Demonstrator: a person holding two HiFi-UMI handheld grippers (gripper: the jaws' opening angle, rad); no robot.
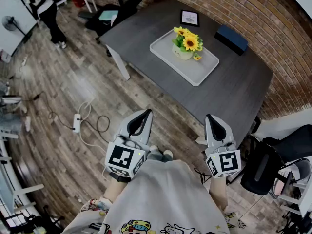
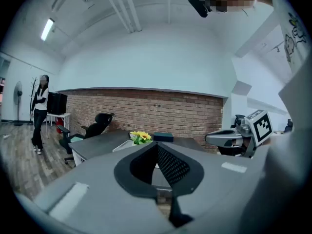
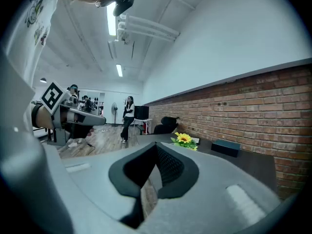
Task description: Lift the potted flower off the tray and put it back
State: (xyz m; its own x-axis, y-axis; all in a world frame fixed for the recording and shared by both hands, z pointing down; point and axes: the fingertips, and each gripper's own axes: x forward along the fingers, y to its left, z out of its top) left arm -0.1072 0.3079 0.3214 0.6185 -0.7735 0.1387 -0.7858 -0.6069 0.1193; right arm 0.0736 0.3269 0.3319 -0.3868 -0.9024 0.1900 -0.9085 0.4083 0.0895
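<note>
Grey left claw closed, empty, right claw likewise

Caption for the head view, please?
Left tool and right tool shut, short of the table; potted flower on its tray.

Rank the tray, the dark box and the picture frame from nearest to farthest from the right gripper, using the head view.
1. Tray, mid-table, nearest the right gripper.
2. Dark box, right, by the wall.
3. Picture frame, far edge.

Head view looks down; both gripper views face the table.
</note>
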